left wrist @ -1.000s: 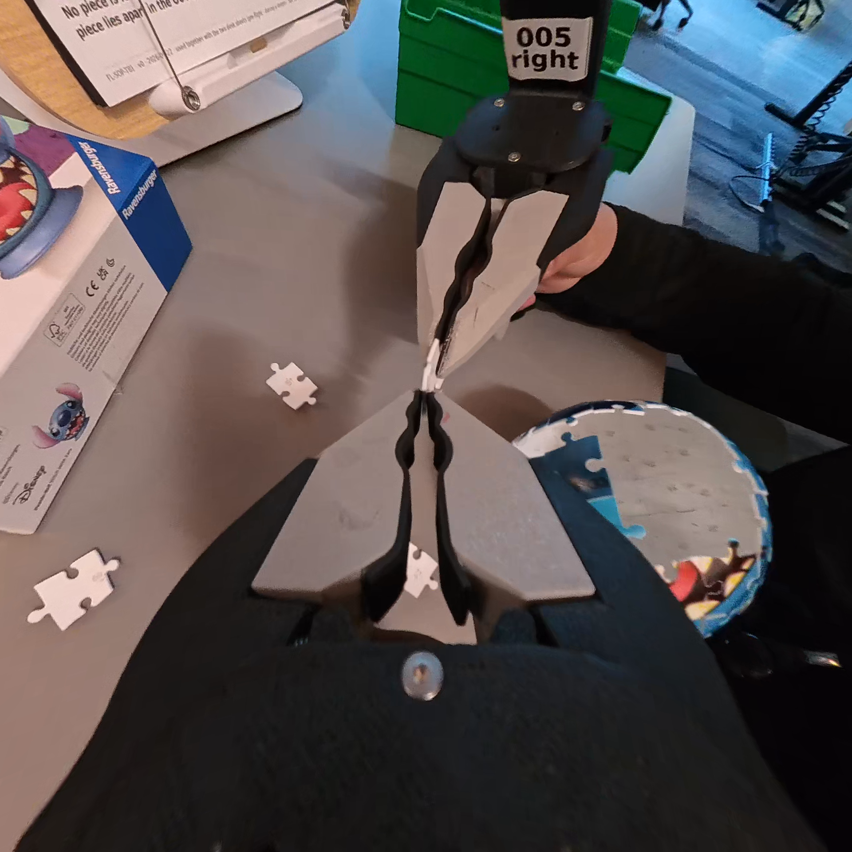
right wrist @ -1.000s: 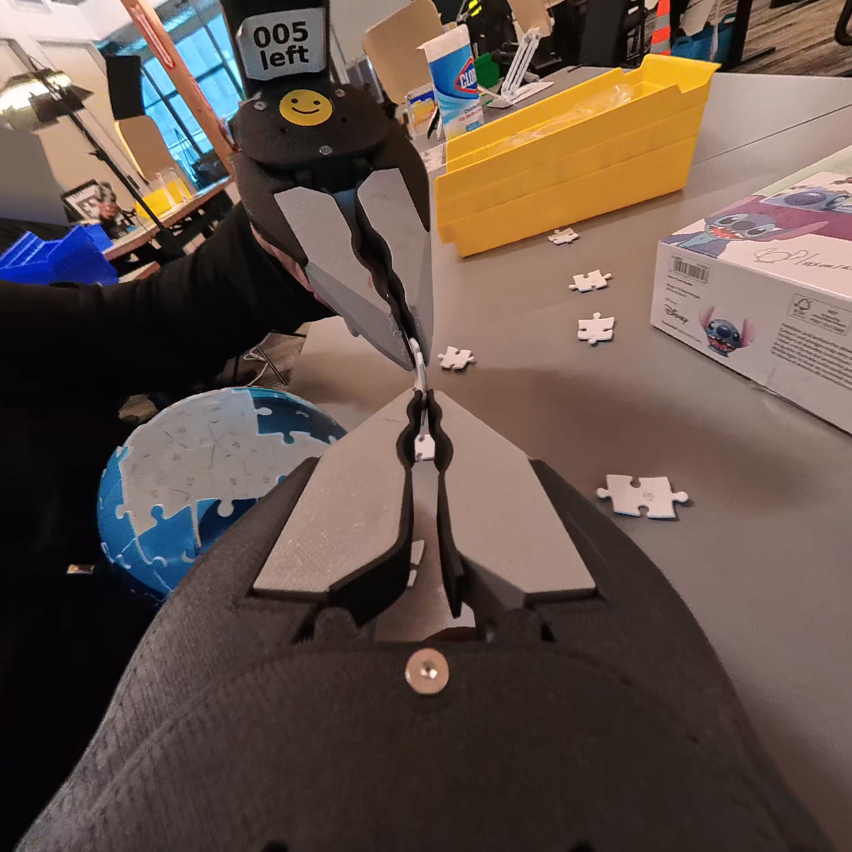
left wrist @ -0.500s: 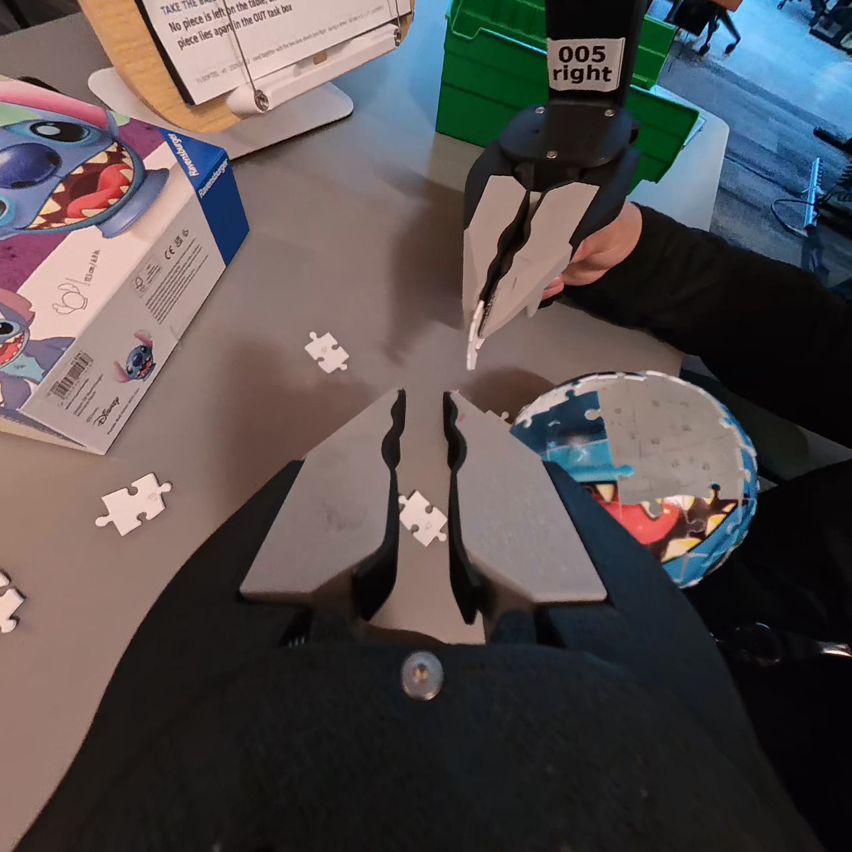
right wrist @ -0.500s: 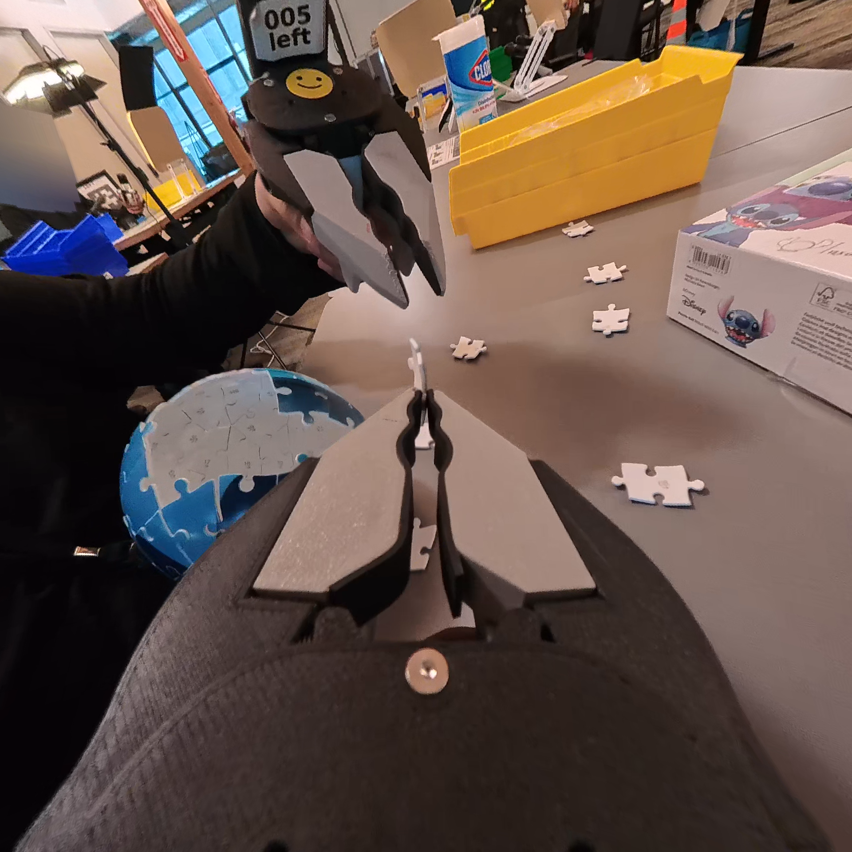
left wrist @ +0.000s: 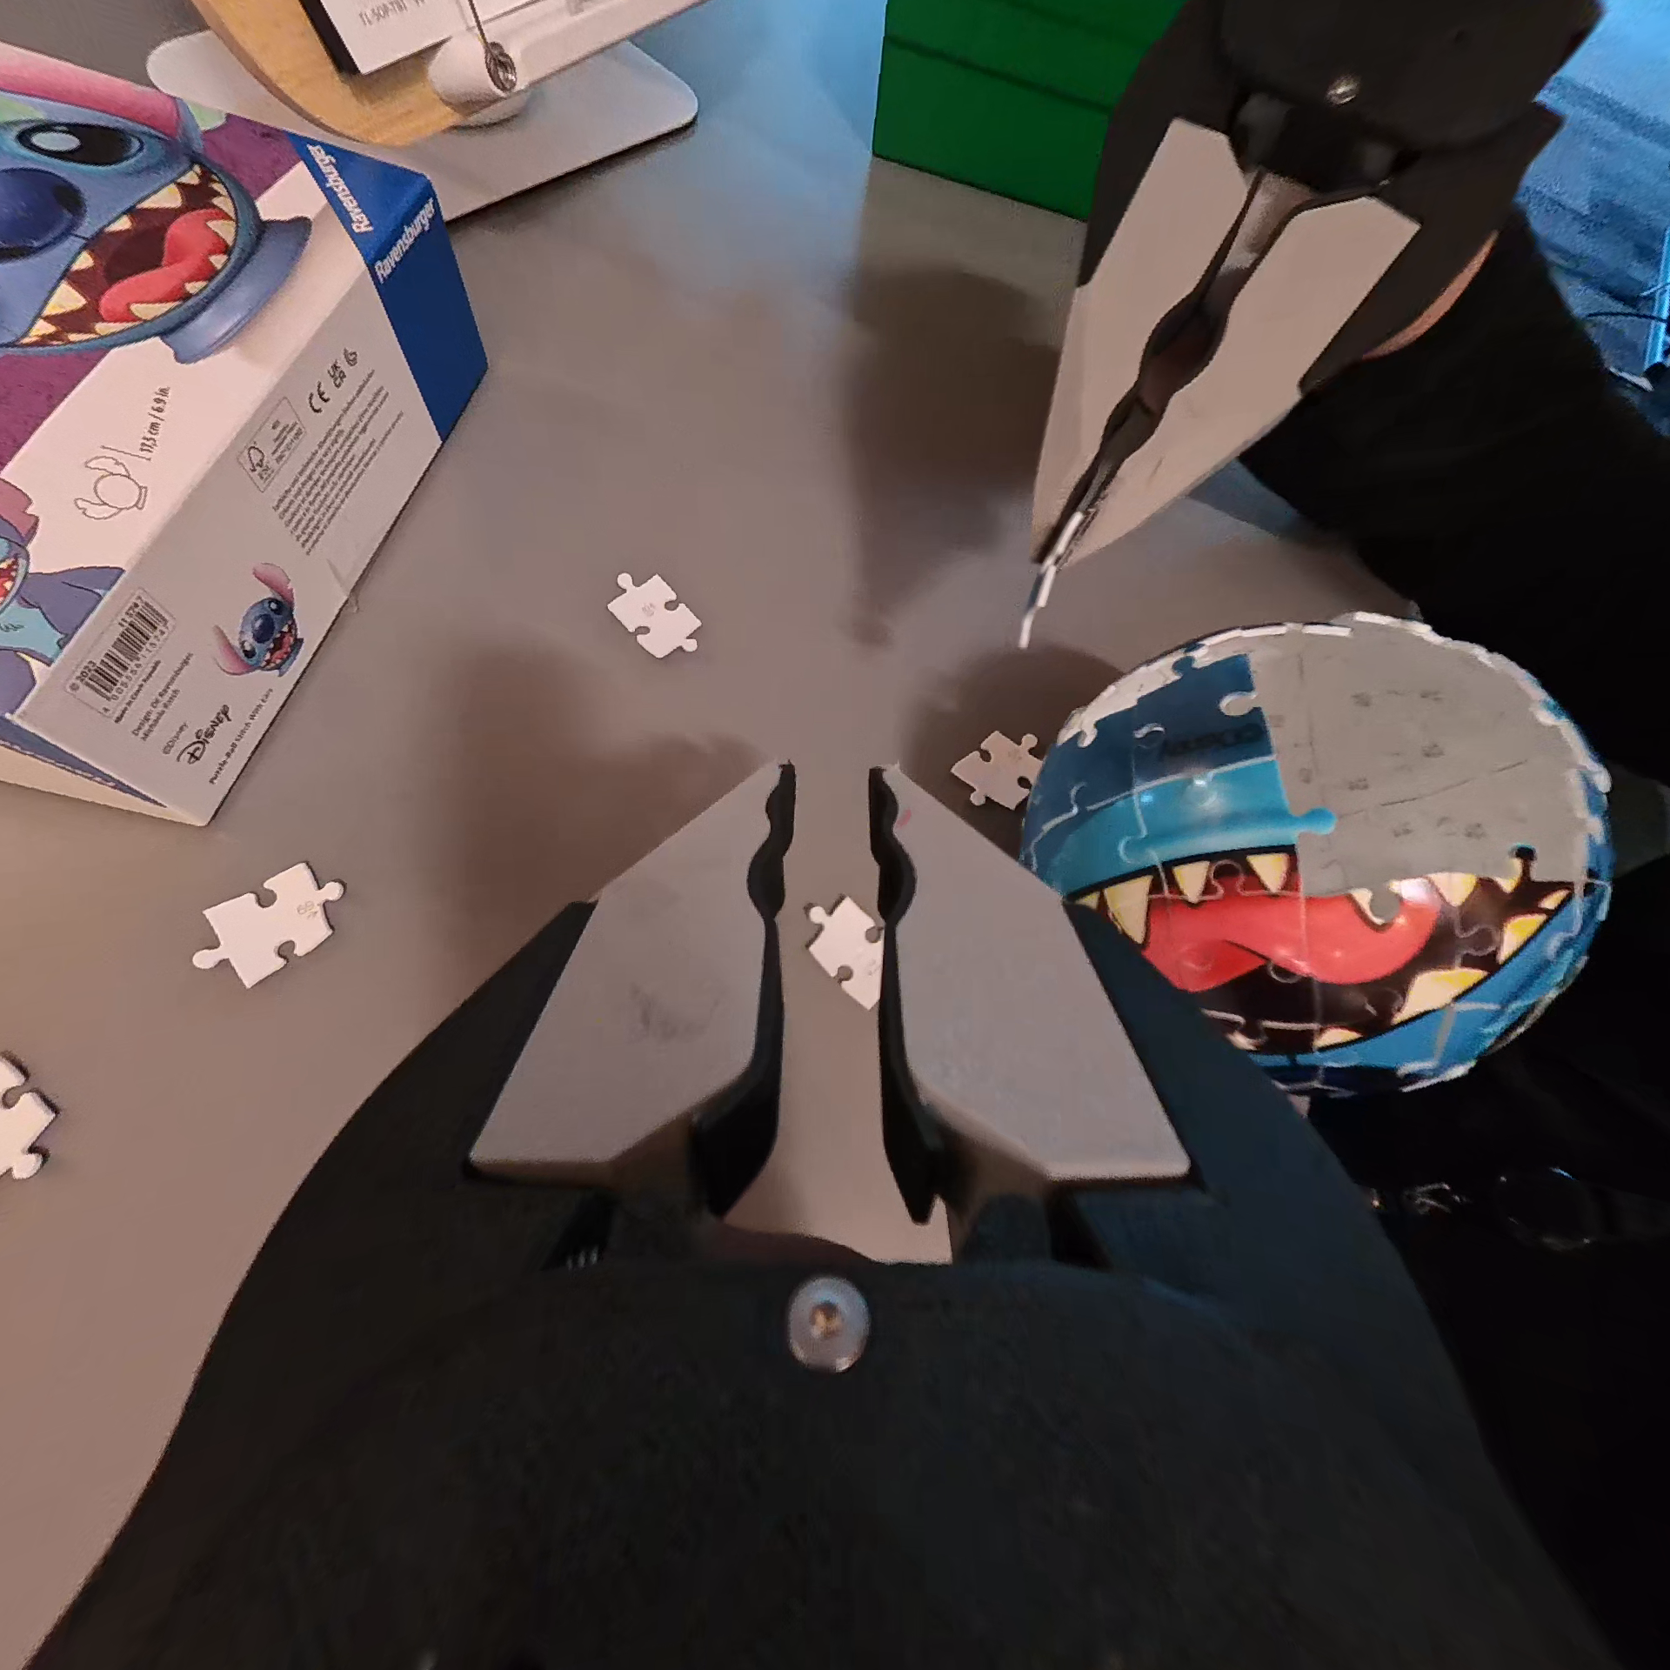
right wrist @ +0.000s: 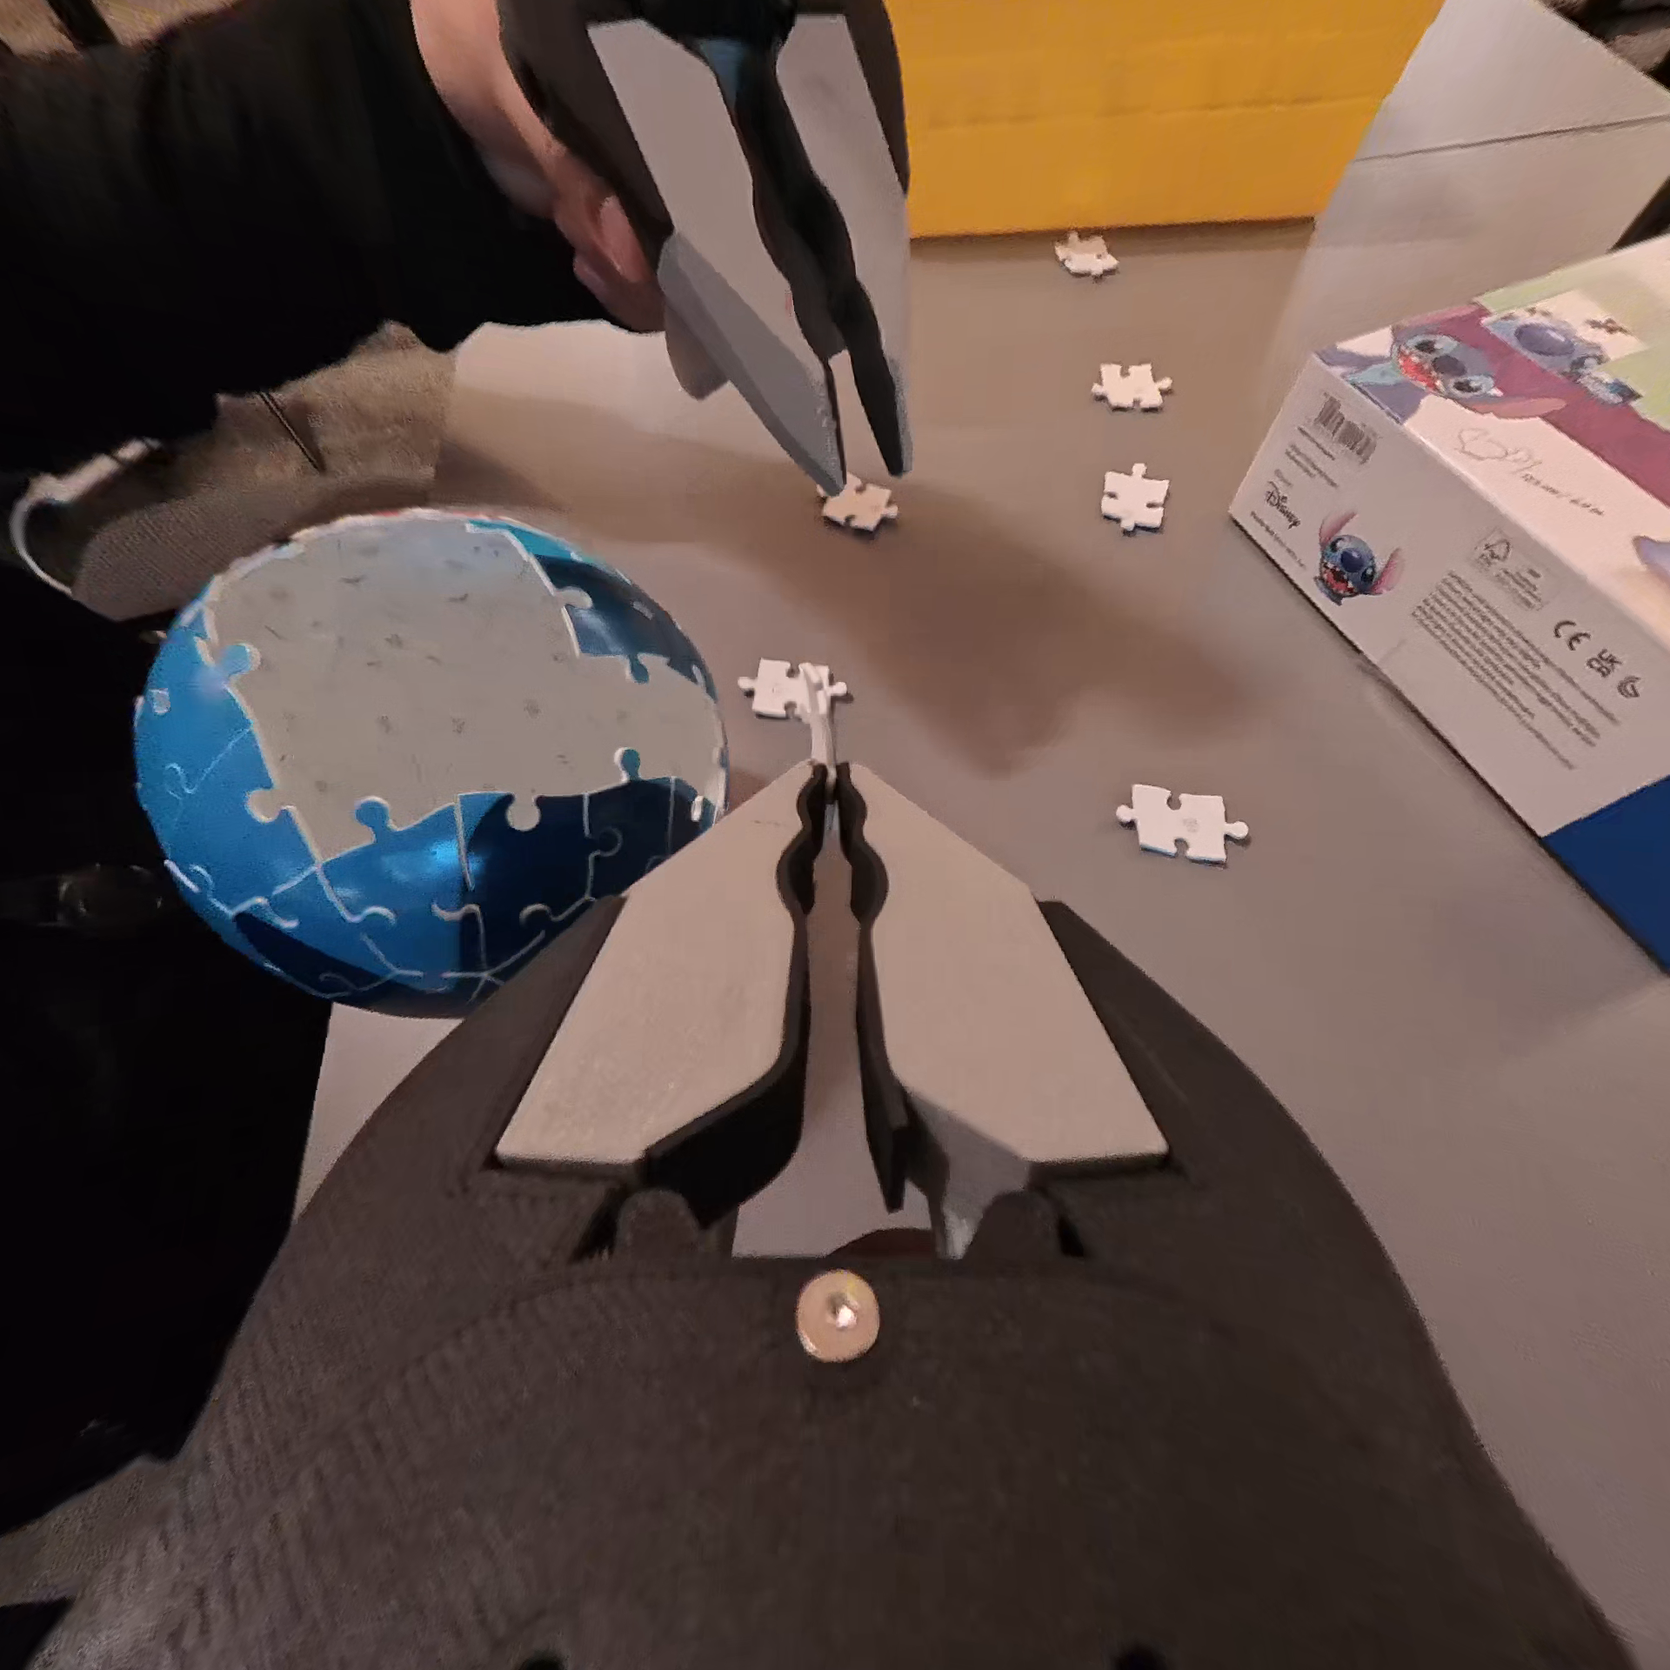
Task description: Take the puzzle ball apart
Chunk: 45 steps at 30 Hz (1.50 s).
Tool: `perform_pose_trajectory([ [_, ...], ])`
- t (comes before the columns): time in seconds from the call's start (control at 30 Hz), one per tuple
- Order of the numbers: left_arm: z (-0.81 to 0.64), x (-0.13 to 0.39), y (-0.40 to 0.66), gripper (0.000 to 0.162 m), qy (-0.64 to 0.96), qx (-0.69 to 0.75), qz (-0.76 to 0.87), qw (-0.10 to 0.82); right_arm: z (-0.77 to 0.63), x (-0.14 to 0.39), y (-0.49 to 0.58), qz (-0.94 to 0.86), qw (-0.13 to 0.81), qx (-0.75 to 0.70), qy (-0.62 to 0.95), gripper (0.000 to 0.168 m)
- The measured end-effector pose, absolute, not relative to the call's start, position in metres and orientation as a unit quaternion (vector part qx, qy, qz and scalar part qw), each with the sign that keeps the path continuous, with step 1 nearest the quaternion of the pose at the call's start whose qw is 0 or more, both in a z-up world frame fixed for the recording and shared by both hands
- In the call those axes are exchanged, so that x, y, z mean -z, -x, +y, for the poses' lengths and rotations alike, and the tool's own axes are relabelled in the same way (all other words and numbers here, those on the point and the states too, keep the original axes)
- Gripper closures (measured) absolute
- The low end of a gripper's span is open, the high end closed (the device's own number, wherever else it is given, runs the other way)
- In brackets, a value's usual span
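The puzzle ball (left wrist: 1310, 858) is blue with a toothed red mouth, and a large gap shows its grey inside. It sits at the table edge, right of my left gripper (left wrist: 831, 773), which is open and empty above a loose white piece (left wrist: 845, 949). In the right wrist view the ball (right wrist: 425, 759) is on the left. My right gripper (right wrist: 824, 773) is shut on a white puzzle piece (right wrist: 818, 714) held edge-on above the table. It also shows in the left wrist view (left wrist: 1053, 556), beyond the ball. The left gripper (right wrist: 858, 470) hangs over another piece.
Several white pieces lie loose on the grey table (left wrist: 678, 434), among them two (left wrist: 655, 614) (left wrist: 267, 922). The puzzle box (left wrist: 226, 407) lies at left; in the right wrist view the box (right wrist: 1491, 560) is at right. A green bin (left wrist: 985, 117), a yellow bin (right wrist: 1130, 117) and a paper stand (left wrist: 434, 90) stand behind.
My left gripper opened and let go of the pieces both grippers held, and the two grippers drew apart. The right keeps its piece. Both have dropped closer to the table and the ball.
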<state>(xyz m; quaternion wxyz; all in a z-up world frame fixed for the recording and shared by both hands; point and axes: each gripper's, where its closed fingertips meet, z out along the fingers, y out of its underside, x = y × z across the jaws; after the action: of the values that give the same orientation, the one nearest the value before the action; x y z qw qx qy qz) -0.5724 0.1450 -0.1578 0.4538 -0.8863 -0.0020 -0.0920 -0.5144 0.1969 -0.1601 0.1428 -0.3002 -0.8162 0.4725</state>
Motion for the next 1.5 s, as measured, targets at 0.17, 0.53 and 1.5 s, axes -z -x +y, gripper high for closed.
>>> perform_pose_trajectory([
  [0.17, 0.147, 0.162, 0.571, 0.148, 0.889, 0.089, 0.013, 0.448, 0.195, 0.158, 0.505, -0.855, 0.153, -0.398, 0.296, 0.168],
  [0.53, 0.157, 0.176, 0.572, 0.149, 0.894, 0.081, 0.037, 0.440, 0.183, 0.147, 0.489, -0.901, 0.166, -0.291, 0.274, 0.168],
  [1.5, 0.168, 0.150, 0.537, 0.150, 0.873, 0.064, 0.105, 0.472, 0.169, 0.151, 0.487, -0.936, 0.202, -0.146, 0.248, 0.168],
])
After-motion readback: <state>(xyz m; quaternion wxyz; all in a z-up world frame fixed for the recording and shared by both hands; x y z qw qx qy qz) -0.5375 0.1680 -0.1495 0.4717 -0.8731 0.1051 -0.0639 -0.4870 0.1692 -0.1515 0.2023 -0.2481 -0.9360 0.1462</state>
